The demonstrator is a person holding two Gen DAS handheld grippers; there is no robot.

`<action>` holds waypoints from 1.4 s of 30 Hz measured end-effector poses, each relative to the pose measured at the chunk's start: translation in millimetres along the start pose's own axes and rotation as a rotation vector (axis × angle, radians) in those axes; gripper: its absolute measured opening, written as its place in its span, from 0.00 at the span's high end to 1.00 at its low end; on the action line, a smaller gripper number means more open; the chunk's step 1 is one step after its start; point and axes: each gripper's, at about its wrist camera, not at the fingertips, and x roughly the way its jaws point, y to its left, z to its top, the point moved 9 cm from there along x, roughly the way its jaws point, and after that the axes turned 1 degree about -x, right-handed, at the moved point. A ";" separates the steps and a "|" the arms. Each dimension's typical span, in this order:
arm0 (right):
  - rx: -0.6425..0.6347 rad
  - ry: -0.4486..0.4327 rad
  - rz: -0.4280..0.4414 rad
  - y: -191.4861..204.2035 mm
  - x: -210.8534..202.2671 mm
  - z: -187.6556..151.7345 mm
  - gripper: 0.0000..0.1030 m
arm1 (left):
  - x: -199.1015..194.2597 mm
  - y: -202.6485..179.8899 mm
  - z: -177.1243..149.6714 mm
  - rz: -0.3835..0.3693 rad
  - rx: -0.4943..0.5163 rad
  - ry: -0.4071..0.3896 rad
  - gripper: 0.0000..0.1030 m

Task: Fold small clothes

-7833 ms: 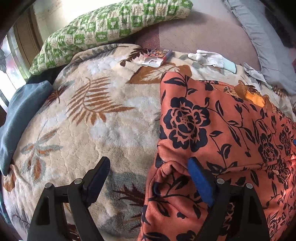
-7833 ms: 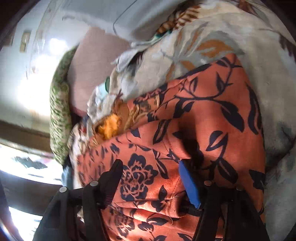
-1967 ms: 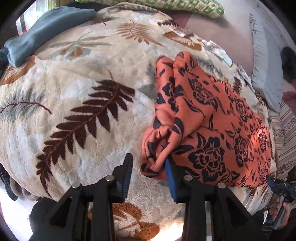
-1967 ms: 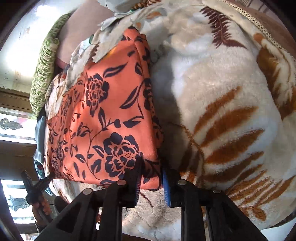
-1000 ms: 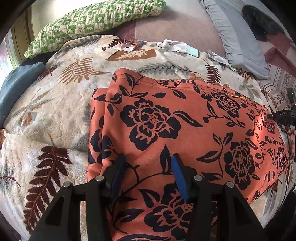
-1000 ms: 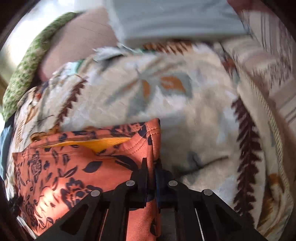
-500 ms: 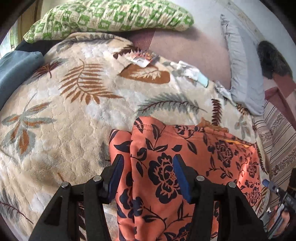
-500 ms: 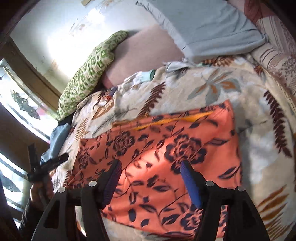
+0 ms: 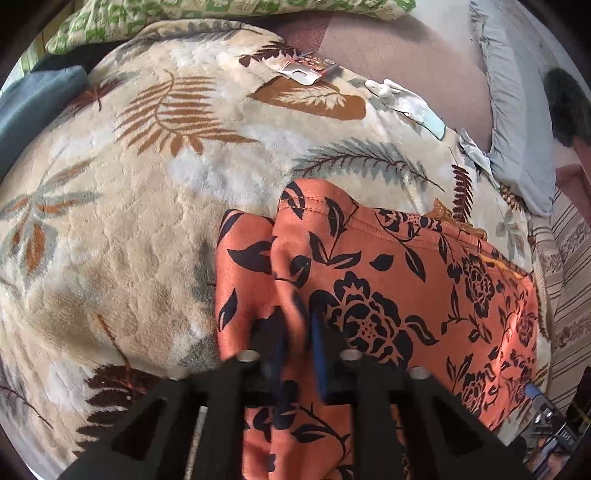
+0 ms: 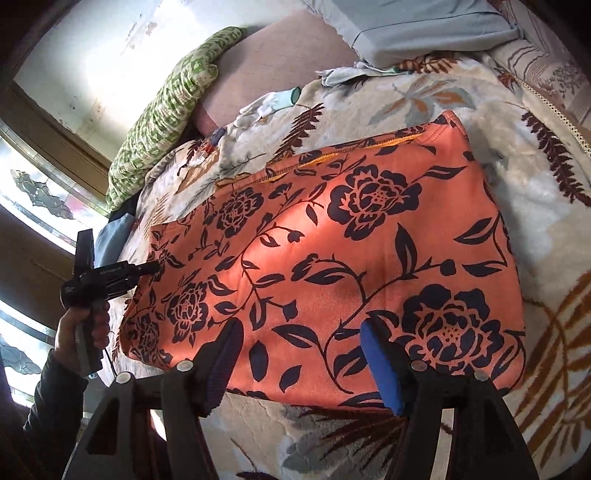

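An orange garment with black flowers (image 10: 332,258) lies spread flat on a fleece leaf-print blanket (image 9: 147,184). In the left wrist view its left edge (image 9: 258,258) is bunched into a raised fold. My left gripper (image 9: 299,332) is closing its jaws on that fold, and the pads pinch the cloth. The right wrist view shows that gripper (image 10: 151,267) at the garment's far left edge, held by a hand (image 10: 81,332). My right gripper (image 10: 299,332) is open above the garment's near edge, with nothing pinched between its pads.
A green patterned pillow (image 10: 166,110) and a grey pillow (image 10: 424,22) lie at the head of the bed. White gloves (image 9: 402,99), a small packet (image 9: 306,68) and a blue cloth (image 9: 29,107) lie around the blanket's edges. A striped sheet (image 9: 569,258) shows at the right.
My left gripper, open over the garment before, has shut on its bunched left edge. My right gripper let go of the garment's corner, opened and drew back over the near edge.
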 end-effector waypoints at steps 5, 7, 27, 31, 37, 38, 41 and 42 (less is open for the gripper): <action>0.006 -0.008 0.002 0.9 -6.5 -1.9 0.33 | -27.0 4.3 -2.4 0.023 -0.017 -0.081 0.96; 0.007 -0.017 0.000 3.1 -10.2 -2.8 0.33 | -60.1 1.7 0.1 0.024 -0.004 -0.183 0.96; 0.045 -0.026 0.022 -10.6 -16.5 8.1 0.33 | -13.0 74.3 -1.9 0.201 -0.063 -0.107 0.99; 0.039 -0.039 0.039 -11.9 -12.7 31.6 0.33 | -64.9 47.7 -12.5 0.114 -0.015 -0.206 0.99; 0.084 -0.136 -0.045 -40.0 -20.7 92.4 0.33 | -61.0 -22.5 -77.0 0.045 0.187 -0.145 0.98; 0.071 -0.149 -0.124 -51.6 -21.5 99.2 0.33 | -46.9 -20.1 -83.1 0.090 0.193 -0.126 0.98; 0.076 -0.119 -0.246 -85.7 -11.8 104.5 0.33 | -16.9 -9.5 -94.5 0.134 0.175 -0.081 0.98; 0.079 -0.081 -0.270 -96.4 -2.7 101.8 0.33 | -18.8 -9.5 -94.6 0.148 0.184 -0.086 0.98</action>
